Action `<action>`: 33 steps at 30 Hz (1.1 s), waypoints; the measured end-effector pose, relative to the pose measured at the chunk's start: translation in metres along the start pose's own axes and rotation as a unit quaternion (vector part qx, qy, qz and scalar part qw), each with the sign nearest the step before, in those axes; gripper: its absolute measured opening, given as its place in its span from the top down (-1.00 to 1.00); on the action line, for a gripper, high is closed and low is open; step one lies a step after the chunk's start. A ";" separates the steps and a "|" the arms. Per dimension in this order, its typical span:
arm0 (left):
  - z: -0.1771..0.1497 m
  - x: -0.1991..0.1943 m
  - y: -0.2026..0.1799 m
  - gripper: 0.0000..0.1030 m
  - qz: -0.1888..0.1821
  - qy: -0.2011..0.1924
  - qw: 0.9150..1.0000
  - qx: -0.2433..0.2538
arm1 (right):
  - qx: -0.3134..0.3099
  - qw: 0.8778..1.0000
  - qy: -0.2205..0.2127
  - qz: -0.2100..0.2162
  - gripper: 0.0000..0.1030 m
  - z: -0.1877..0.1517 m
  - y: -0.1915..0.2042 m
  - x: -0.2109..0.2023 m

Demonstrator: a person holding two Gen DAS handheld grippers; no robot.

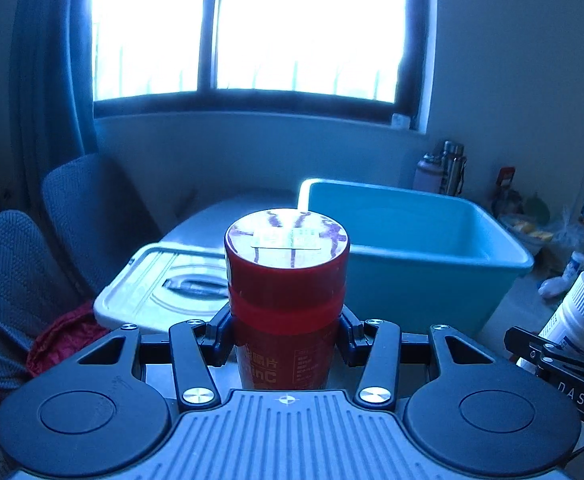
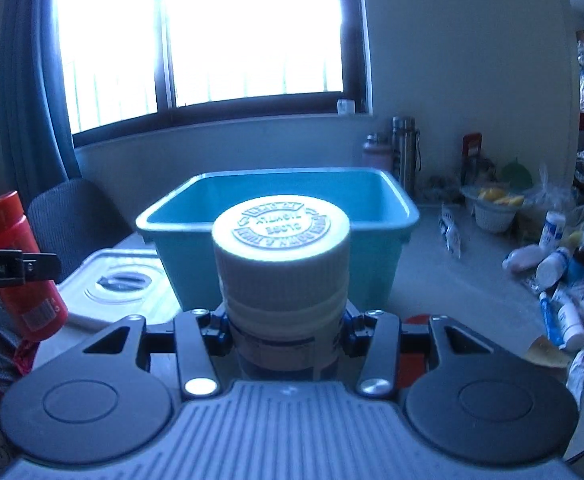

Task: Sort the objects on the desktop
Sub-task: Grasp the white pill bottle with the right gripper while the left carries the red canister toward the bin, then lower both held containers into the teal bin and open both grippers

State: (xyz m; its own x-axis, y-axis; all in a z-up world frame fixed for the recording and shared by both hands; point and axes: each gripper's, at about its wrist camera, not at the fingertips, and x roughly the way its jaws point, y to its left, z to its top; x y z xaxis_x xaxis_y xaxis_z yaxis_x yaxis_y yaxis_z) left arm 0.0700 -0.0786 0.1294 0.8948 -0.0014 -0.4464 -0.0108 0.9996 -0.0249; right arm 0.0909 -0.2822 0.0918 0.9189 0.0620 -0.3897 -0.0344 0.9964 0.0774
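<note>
My left gripper [image 1: 286, 338] is shut on a red bottle [image 1: 286, 280] with a flat red cap, held upright in front of the teal bin [image 1: 431, 256]. My right gripper [image 2: 286, 332] is shut on a white pill bottle [image 2: 282, 264] with a ribbed white cap, held upright before the same teal bin [image 2: 371, 200]. The white bottle also shows at the right edge of the left wrist view [image 1: 575, 314]. The red bottle also shows at the left edge of the right wrist view [image 2: 20, 264]. The bin looks empty inside.
A clear lid with a handle [image 1: 160, 284] lies left of the bin. Several small bottles and tubes [image 2: 563, 276] are scattered on the table at the right. Grey chairs [image 1: 84, 208] and a red cloth [image 1: 64, 340] stand at the left. Flasks [image 2: 403, 148] stand behind the bin.
</note>
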 end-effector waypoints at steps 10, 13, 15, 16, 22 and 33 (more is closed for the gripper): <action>0.032 -0.007 -0.018 0.03 -0.023 -0.012 1.000 0.008 | -0.008 0.999 -0.042 -0.009 0.06 0.038 -0.001 -0.019; 0.043 -0.003 -0.024 0.03 -0.026 -0.017 0.999 0.013 | -0.010 0.998 -0.055 -0.010 0.06 0.051 -0.002 -0.017; 0.051 0.003 -0.027 0.03 -0.027 -0.019 0.999 0.013 | -0.009 0.998 -0.061 -0.009 0.06 0.059 -0.003 -0.012; 0.055 0.006 -0.029 0.03 -0.028 -0.021 0.999 0.013 | -0.009 0.998 -0.064 -0.009 0.06 0.063 -0.003 -0.009; 0.079 0.031 -0.041 0.03 -0.034 -0.027 0.999 0.011 | -0.011 0.997 -0.079 -0.007 0.06 0.086 -0.008 0.013; 0.114 0.099 -0.065 0.03 -0.036 -0.024 0.999 0.010 | -0.018 0.997 -0.076 0.000 0.06 0.111 -0.022 0.072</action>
State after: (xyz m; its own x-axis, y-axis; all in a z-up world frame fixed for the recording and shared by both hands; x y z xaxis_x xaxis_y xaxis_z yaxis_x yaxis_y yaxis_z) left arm 0.2103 -0.1402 0.1891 0.9134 -0.0730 -0.4005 0.0634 0.9973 -0.0372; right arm 0.2015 -0.3065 0.1643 0.9674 0.0563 -0.2468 -0.0470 0.9980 0.0433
